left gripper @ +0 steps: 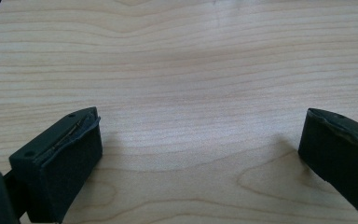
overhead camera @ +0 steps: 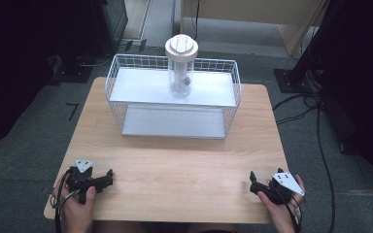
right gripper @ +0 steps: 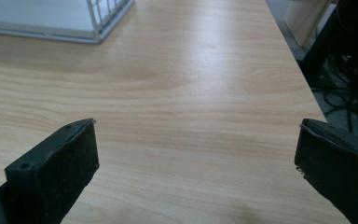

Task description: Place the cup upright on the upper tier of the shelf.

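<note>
A clear jar (overhead camera: 180, 77) with a white round lid (overhead camera: 181, 47) stands upright on the top shelf of a white wire rack (overhead camera: 233, 87) at the far middle of the wooden table (overhead camera: 175, 165). My left gripper (overhead camera: 110, 177) rests near the table's front left corner, held by a hand. In the left gripper view that gripper (left gripper: 200, 140) is open over bare wood. My right gripper (overhead camera: 252, 180) sits near the front right corner, also in a hand. Its jaws stand wide apart in the right gripper view (right gripper: 196, 149), so it is open with nothing between them.
The rack has a lower white shelf (overhead camera: 175, 124), whose corner (right gripper: 93, 32) appears at the top left of the right gripper view. Black cables (overhead camera: 320, 141) run over the grey floor to the right of the table. Dark equipment stands at the far left and right.
</note>
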Motion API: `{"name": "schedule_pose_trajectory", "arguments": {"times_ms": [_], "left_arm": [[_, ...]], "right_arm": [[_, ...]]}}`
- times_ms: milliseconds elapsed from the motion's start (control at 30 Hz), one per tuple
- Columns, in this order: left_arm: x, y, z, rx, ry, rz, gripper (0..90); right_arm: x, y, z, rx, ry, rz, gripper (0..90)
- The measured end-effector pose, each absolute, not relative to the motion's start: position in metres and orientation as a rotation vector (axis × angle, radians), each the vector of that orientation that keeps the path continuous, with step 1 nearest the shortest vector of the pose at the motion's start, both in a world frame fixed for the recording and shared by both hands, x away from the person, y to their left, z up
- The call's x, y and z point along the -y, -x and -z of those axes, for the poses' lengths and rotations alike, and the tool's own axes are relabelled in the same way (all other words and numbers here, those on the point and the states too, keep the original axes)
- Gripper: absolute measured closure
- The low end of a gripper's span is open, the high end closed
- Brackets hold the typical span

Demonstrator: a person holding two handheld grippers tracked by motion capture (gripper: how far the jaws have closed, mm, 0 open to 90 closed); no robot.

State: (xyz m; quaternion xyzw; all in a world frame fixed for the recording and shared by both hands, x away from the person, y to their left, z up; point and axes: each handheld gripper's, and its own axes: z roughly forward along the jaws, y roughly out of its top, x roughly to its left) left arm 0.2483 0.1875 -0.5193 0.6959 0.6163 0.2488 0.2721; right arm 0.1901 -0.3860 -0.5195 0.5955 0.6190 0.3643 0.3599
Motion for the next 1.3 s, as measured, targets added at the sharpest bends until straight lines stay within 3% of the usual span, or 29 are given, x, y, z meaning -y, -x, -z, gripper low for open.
{"name": "schedule_pose_trajectory", "arguments": {"times_ms": [633,1300], "left_arm": [[-0.187,-0.248,0.519,-1.660,-1.873,-0.670,0.0],[-0.187,-0.248,0.519,-1.659,-1.872,-0.671,0.0]], "right_arm": [[0.405,-0.192,0.525,-1.831,-1.564,-0.717,0.0],[0.425,-0.187,0.527,-1.876,-1.669,-0.802,0.0]]}}
